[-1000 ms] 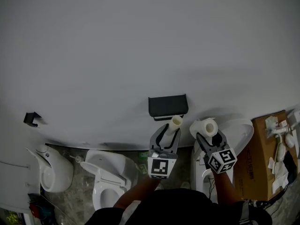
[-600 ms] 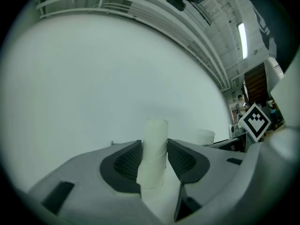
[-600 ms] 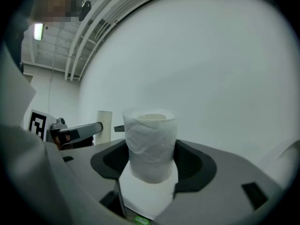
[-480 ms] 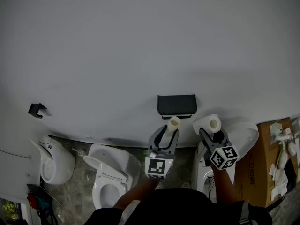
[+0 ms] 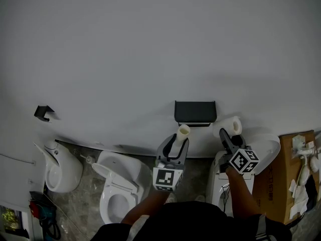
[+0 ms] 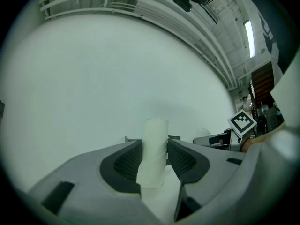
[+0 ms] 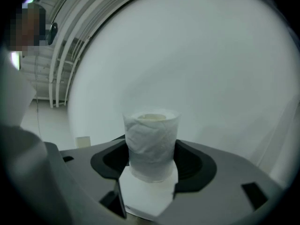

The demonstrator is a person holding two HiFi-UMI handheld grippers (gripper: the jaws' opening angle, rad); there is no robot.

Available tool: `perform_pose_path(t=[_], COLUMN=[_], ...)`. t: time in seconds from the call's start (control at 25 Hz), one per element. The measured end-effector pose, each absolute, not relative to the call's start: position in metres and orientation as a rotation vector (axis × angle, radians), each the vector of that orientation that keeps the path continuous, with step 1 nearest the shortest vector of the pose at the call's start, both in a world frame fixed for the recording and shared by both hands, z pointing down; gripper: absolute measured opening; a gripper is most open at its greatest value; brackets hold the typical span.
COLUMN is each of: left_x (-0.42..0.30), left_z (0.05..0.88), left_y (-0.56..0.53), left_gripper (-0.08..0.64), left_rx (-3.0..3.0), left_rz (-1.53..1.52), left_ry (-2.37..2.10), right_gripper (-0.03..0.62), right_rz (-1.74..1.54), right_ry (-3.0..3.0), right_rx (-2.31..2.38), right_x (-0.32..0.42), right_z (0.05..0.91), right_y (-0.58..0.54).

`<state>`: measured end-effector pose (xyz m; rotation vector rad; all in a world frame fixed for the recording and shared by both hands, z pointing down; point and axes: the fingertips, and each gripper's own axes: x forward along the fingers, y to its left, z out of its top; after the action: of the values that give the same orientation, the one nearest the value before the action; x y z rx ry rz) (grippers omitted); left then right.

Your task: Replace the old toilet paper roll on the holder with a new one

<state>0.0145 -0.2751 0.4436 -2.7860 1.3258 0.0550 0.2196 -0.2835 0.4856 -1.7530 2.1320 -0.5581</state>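
A black holder (image 5: 195, 112) is fixed to the white wall, with nothing on it. Just below its left end, my left gripper (image 5: 180, 137) is shut on an empty cardboard core (image 5: 183, 132). In the left gripper view the core (image 6: 153, 149) stands upright between the dark pads (image 6: 126, 162). To the right of the holder, my right gripper (image 5: 229, 133) is shut on a fresh white toilet paper roll (image 5: 230, 127). The right gripper view shows the roll (image 7: 151, 144) on end, filling the gap between the jaws. Both grippers point level at the wall.
A white toilet (image 5: 118, 185) and a urinal-like fixture (image 5: 60, 169) stand low at the left. Another toilet (image 5: 261, 152) is under my right arm. A cardboard box (image 5: 296, 174) with white parts sits far right. A small black hook (image 5: 44, 112) is on the wall at left.
The left gripper, with the core, has drawn left and slightly down from under the holder. The right gripper has rolled and carried the fresh roll up beside the holder's right end.
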Motion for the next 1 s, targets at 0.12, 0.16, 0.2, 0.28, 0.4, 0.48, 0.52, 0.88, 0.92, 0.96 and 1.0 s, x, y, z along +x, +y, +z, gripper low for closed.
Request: perform_pose_path(t=[0.12,0.16,0.2,0.28,0.4,0.48,0.52,0.88,0.92,0.96,1.0], left_x=[0.010,0.009,0.008,0.005,-0.003,-0.008,-0.010,-0.018,-0.019,-0.020,-0.020], left_z=[0.445,0.445,0.444,0.444,0.446,0.448,0.448,0.449,0.450,0.451,0.451], left_y=[-0.277,-0.277,-0.277,-0.277,-0.279,-0.281,-0.282,-0.281,-0.281,-0.281,-0.281], left_gripper=[0.170,0.170,0.170,0.170,0.170,0.170,0.170,0.170,0.170,0.170,0.170], left_rx=[-2.775,-2.773,-2.771,-2.766,-2.756,-2.751,-2.749,-2.745,-2.745,-2.744,-2.744], left_rz=[0.059,0.060,0.060,0.055,0.023,0.009,0.006,0.010,0.006,0.000,-0.002], left_ry=[1.336,1.340,1.345,1.358,1.389,1.407,1.414,1.438,1.441,1.446,1.450], right_gripper=[0.285,0.285,0.285,0.285,0.285,0.285,0.285,0.284,0.284,0.285,0.284], right_rz=[-0.623,-0.645,-0.669,-0.724,-0.820,-0.872,-0.891,-1.039,-1.051,-1.060,-1.067], right_ry=[2.075,2.055,2.035,1.990,1.892,1.819,1.788,1.586,1.573,1.566,1.561], right_rx=[-1.717,-1.704,-1.689,-1.657,-1.576,-1.514,-1.486,-1.276,-1.267,-1.261,-1.256], right_x=[0.222,0.223,0.223,0.224,0.224,0.226,0.228,0.223,0.221,0.219,0.217], right_z=[0.490,0.491,0.493,0.497,0.503,0.507,0.509,0.519,0.521,0.522,0.524], right_y=[-0.292,-0.294,-0.296,-0.299,-0.304,-0.308,-0.308,-0.319,-0.320,-0.321,-0.322])
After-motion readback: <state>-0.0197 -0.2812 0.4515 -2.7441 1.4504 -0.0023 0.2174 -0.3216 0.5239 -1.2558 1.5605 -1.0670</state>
